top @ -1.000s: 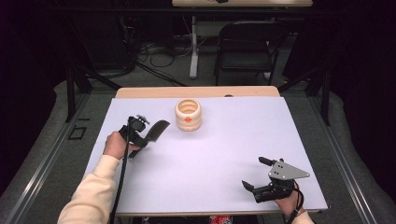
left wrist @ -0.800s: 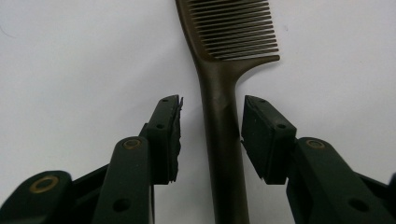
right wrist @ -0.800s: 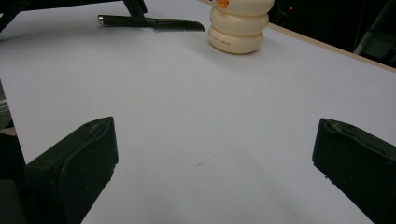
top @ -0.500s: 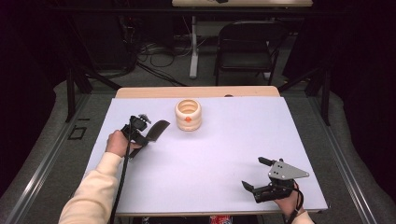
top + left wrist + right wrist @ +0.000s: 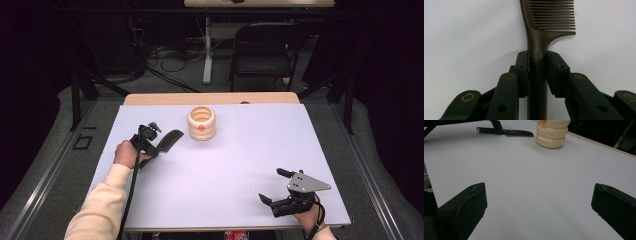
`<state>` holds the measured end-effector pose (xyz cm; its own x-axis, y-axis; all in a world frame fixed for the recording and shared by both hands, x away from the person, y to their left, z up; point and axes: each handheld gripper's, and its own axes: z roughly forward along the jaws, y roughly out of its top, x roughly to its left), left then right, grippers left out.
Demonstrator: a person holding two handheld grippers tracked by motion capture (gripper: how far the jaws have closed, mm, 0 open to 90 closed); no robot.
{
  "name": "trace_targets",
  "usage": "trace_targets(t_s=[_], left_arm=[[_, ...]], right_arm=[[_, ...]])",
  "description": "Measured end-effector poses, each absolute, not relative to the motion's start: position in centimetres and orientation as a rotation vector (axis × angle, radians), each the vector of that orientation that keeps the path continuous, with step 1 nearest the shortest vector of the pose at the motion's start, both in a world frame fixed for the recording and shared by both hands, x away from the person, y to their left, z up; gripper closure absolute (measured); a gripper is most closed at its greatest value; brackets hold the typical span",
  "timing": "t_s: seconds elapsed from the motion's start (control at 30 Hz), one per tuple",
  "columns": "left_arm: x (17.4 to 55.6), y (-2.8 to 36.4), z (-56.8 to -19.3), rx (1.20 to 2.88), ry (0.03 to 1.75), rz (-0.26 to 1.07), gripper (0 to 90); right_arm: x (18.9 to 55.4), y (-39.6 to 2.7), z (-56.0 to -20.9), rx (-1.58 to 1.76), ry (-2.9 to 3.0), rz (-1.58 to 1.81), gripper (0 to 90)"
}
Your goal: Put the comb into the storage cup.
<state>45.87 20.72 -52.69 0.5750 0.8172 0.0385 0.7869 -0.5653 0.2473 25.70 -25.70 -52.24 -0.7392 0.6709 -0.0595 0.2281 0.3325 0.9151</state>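
A dark brown comb point(image 5: 534, 37) lies on the white tabletop point(image 5: 225, 160), left of centre, its teeth pointing away from my left gripper. The left gripper point(image 5: 537, 57) has just been closing its jaws, and its pads now press both sides of the comb's handle. From above, this gripper point(image 5: 157, 144) and the comb point(image 5: 171, 138) sit just left of a cream ribbed pot point(image 5: 201, 123) with an orange spot. My right gripper point(image 5: 270, 185) rests near the front right corner, jaws wide apart with nothing between them. Its own view point(image 5: 537, 202) looks across the table at the comb point(image 5: 509, 132) and pot point(image 5: 552, 133).
A wooden strip point(image 5: 210, 98) edges the table's far side. Beyond it stand a black chair point(image 5: 265, 50) and a pale table leg point(image 5: 207, 50), with cables on the floor. A sleeve point(image 5: 100, 205) comes in at the lower left.
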Motion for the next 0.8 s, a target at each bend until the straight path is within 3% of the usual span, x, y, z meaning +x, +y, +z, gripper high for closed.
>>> trace_targets(t_s=[0.8], left_arm=[[44.3, 21.8, -51.2, 2.457, 1.317, 0.264, 72.2]], right_arm=[[25.7, -25.7, -52.2, 0.791, 2.172, 1.385, 0.0]])
